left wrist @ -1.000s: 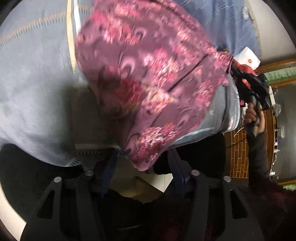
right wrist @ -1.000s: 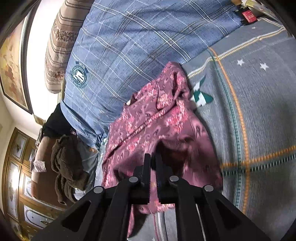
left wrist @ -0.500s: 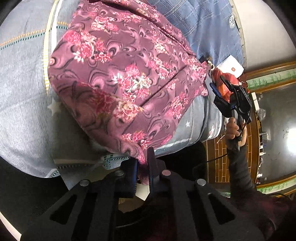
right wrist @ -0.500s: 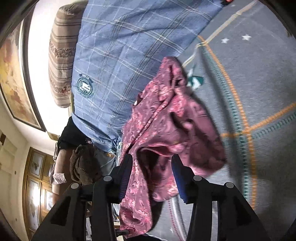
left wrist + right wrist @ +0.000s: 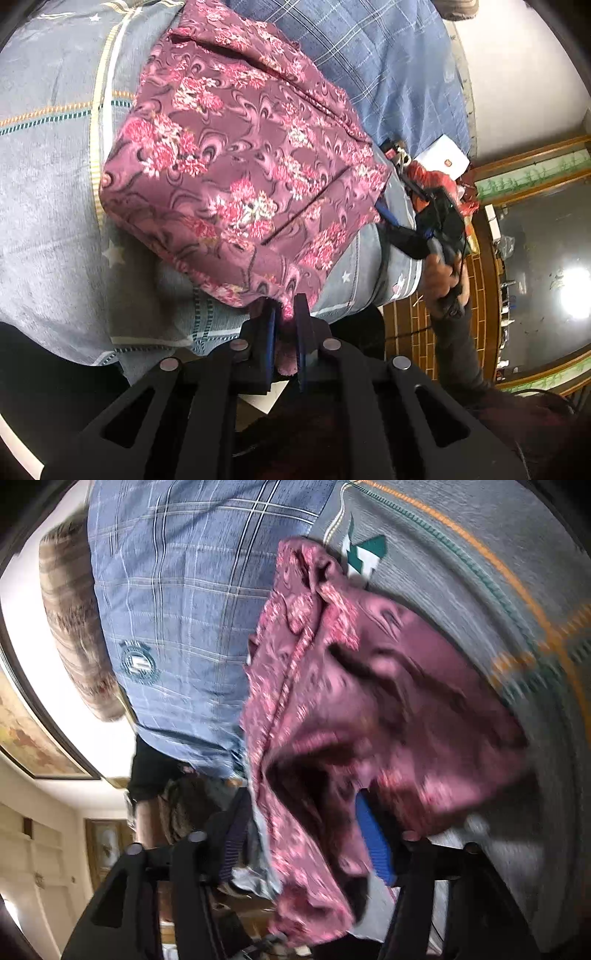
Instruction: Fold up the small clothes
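Note:
A maroon floral garment (image 5: 243, 162) lies partly spread on the grey bed cover (image 5: 48, 206). My left gripper (image 5: 285, 314) is shut on its near corner at the bed edge. In the right wrist view the same garment (image 5: 369, 709) is bunched and blurred. My right gripper (image 5: 303, 812) is open, its blue-padded fingers (image 5: 373, 838) either side of a hanging fold. The right gripper also shows in the left wrist view (image 5: 391, 221), at the garment's right edge.
A blue plaid quilt (image 5: 177, 590) and a striped pillow (image 5: 70, 627) lie behind the garment. A white box (image 5: 448, 162) and red items (image 5: 428, 177) sit at the bed's far corner. Brick-pattern floor (image 5: 410, 325) lies beyond the bed edge.
My left gripper closed on the garment's corner and has pulled it toward the bed edge. My right gripper opened from shut and moved in around a fold.

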